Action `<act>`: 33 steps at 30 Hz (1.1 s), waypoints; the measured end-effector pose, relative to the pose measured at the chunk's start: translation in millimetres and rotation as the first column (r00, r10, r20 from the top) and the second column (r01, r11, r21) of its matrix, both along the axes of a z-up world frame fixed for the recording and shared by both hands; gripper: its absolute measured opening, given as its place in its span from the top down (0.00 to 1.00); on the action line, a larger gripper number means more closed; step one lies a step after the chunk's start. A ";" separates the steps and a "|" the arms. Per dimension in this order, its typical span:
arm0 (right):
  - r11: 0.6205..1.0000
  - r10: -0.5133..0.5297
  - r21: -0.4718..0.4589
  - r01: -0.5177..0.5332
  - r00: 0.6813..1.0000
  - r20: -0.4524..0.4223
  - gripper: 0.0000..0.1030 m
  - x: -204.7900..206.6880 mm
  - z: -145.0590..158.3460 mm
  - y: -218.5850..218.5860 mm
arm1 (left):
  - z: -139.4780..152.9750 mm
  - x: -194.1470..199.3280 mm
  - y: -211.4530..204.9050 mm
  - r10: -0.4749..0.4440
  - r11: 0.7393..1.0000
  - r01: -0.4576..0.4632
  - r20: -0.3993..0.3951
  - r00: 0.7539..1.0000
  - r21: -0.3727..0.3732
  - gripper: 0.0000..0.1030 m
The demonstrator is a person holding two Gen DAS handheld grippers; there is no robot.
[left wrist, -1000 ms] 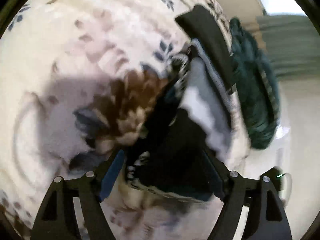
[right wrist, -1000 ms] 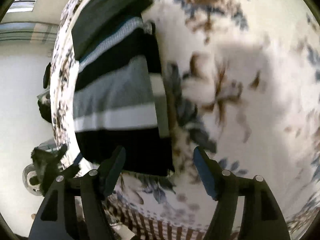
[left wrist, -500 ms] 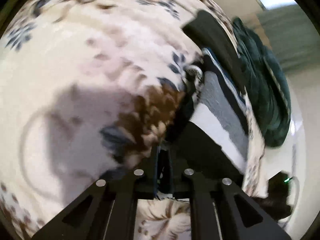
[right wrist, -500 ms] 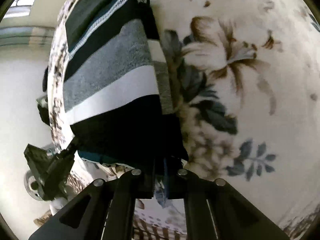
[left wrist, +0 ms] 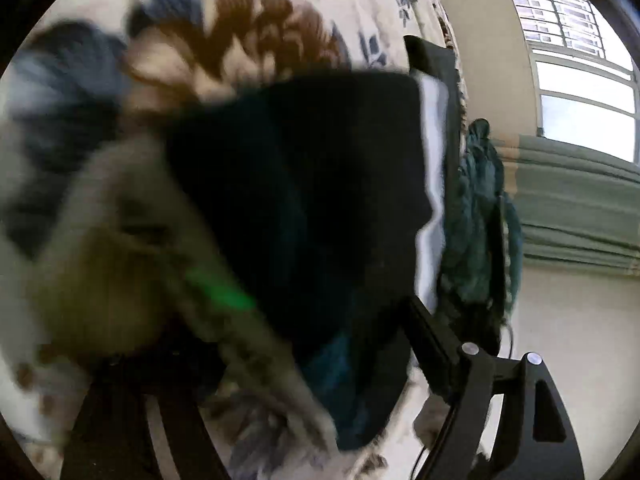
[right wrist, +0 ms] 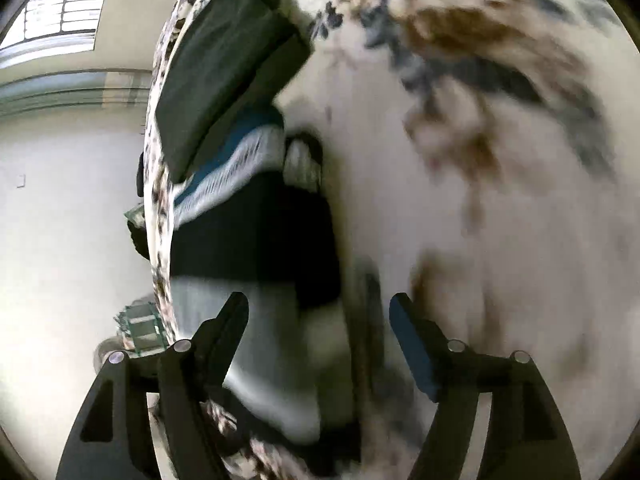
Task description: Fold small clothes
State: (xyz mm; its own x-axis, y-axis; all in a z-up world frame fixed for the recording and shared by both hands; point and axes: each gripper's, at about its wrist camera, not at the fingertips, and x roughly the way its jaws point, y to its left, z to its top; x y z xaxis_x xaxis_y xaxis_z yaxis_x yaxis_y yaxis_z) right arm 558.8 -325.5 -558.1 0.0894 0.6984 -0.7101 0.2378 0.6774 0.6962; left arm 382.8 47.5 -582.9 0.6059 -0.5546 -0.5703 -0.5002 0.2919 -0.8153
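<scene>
A small striped garment, black, grey, white and teal, lies on a floral bedspread near its edge. In the right wrist view its black band [right wrist: 256, 232] is folded over the grey and white part [right wrist: 276, 360], and my right gripper [right wrist: 320, 320] is open just above that part. In the blurred left wrist view the black cloth [left wrist: 304, 184] fills the middle. My left gripper [left wrist: 288, 344] is open; its right finger [left wrist: 432, 340] shows beside the cloth, the left finger is blurred and half hidden.
A folded dark grey garment [right wrist: 224, 64] lies beyond the striped one on the bedspread [right wrist: 480, 160]. A dark green heap [left wrist: 476, 220] lies at the bed's edge. The pale floor [right wrist: 60, 240], a window [left wrist: 580, 80] and a green curtain lie past the edge.
Both grippers were shut on the garment's near black edge half a second ago. They carried it forward over the rest of the garment and have now opened and let go.
</scene>
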 end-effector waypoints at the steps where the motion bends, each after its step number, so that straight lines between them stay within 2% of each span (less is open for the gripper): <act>1: 1.000 0.018 0.016 -0.018 1.000 -0.015 0.20 12.8 -11.2 2.8 | -0.1 3.3 -2.9 0.023 1.000 -0.024 0.017 1.000 0.014 0.24; 3: 0.996 0.045 0.082 -0.042 0.998 -0.033 0.13 30.9 -27.4 13.0 | 2.3 7.5 -5.7 0.064 0.997 -0.065 0.036 0.997 0.035 0.26; 5: 0.993 0.069 0.096 -0.067 0.997 -0.024 0.11 40.3 -29.4 21.4 | 7.5 11.8 -5.2 0.078 0.995 -0.082 0.056 0.995 0.058 0.58; 6: 0.992 0.066 0.111 -0.064 0.998 -0.008 0.11 40.9 -26.5 23.2 | 9.5 14.6 -4.8 0.074 0.995 -0.078 0.062 0.995 0.063 0.62; 7: 0.990 0.071 0.125 -0.071 0.997 0.007 0.17 41.1 -24.2 26.0 | 13.1 17.7 -2.9 0.063 0.995 -0.068 0.072 0.995 0.077 0.65; 8: 0.988 0.093 0.119 -0.095 0.995 0.023 0.31 39.4 -21.5 31.6 | 14.7 18.3 -2.8 0.051 0.995 -0.058 0.075 0.996 0.087 0.68; 9: 0.988 0.113 0.103 -0.114 0.993 0.011 0.74 35.8 -23.1 37.6 | 18.2 21.0 -0.3 0.036 0.995 -0.043 0.082 0.996 0.094 0.69; 10: 0.989 0.107 0.102 -0.107 0.994 0.000 0.80 32.9 -24.6 39.7 | 21.3 22.6 2.4 0.021 0.995 -0.028 0.077 0.997 0.101 0.70; 13: 0.994 0.043 0.098 -0.044 0.999 0.019 0.83 21.0 -14.8 38.9 | 29.5 23.3 19.4 -0.028 0.995 0.021 0.070 0.997 0.097 0.71; 16: 0.991 -0.052 0.126 0.047 0.998 0.038 0.85 -11.7 10.9 25.4 | 39.5 37.2 39.0 -0.127 0.991 0.123 0.085 0.988 0.047 0.72; 18: 0.983 -0.134 0.127 0.129 0.990 0.033 0.85 -62.1 32.3 19.6 | 48.2 50.2 49.7 -0.210 0.977 0.206 0.086 0.974 0.046 0.72; 21: 0.962 -0.252 0.104 0.253 0.967 -0.019 0.85 -140.4 44.8 20.1 | 60.4 78.5 73.3 -0.349 0.935 0.342 0.071 0.934 0.094 0.67; 23: 0.951 -0.305 0.050 0.306 0.952 -0.044 0.85 -182.2 43.8 29.9 | 60.0 97.4 80.4 -0.432 0.897 0.424 0.040 0.901 0.125 0.53; 24: 0.946 -0.315 0.056 0.318 0.947 -0.060 0.81 -188.0 39.9 29.4 | 58.5 103.0 81.8 -0.453 0.882 0.448 0.003 0.891 0.148 0.47; 25: 0.948 -0.312 0.039 0.317 0.945 -0.094 0.75 -197.0 32.5 24.5 | 59.3 107.5 81.7 -0.480 0.855 0.481 -0.055 0.875 0.194 0.42; 26: 0.956 -0.291 -0.010 0.292 0.949 -0.121 0.69 -200.6 27.3 23.6 | 61.7 108.0 80.9 -0.493 0.845 0.493 -0.058 0.868 0.208 0.42; 27: 0.959 -0.282 -0.051 0.278 0.953 -0.114 0.63 -202.5 28.3 18.6 | 64.9 103.0 79.3 -0.494 0.841 0.494 -0.059 0.868 0.221 0.42; 28: 0.962 -0.270 -0.080 0.263 0.958 -0.096 0.57 -202.8 32.8 13.1 | 70.7 95.4 78.1 -0.477 0.842 0.480 -0.075 0.875 0.247 0.37; 29: 0.962 -0.249 -0.130 0.238 0.965 -0.077 0.52 -201.1 41.0 8.4 | 74.3 89.5 78.0 -0.465 0.845 0.468 -0.076 0.882 0.260 0.37; 31: 0.957 -0.230 -0.188 0.221 0.973 -0.026 0.50 -190.8 57.5 -6.3 | 83.3 82.9 79.4 -0.420 0.851 0.423 -0.080 0.904 0.310 0.37; 33: 0.941 -0.210 -0.259 0.219 0.976 0.060 0.47 -172.4 81.3 -18.4 | 85.7 85.7 80.7 -0.383 0.854 0.386 -0.079 0.920 0.348 0.37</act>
State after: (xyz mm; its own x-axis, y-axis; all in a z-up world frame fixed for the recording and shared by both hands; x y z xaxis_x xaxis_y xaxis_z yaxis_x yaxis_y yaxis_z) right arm 386.4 -343.9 -476.8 0.2415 0.4498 -0.8598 0.3788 0.7721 0.5103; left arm 468.5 128.3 -497.2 0.3811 -0.5060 -0.7737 -0.2942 0.7270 -0.6204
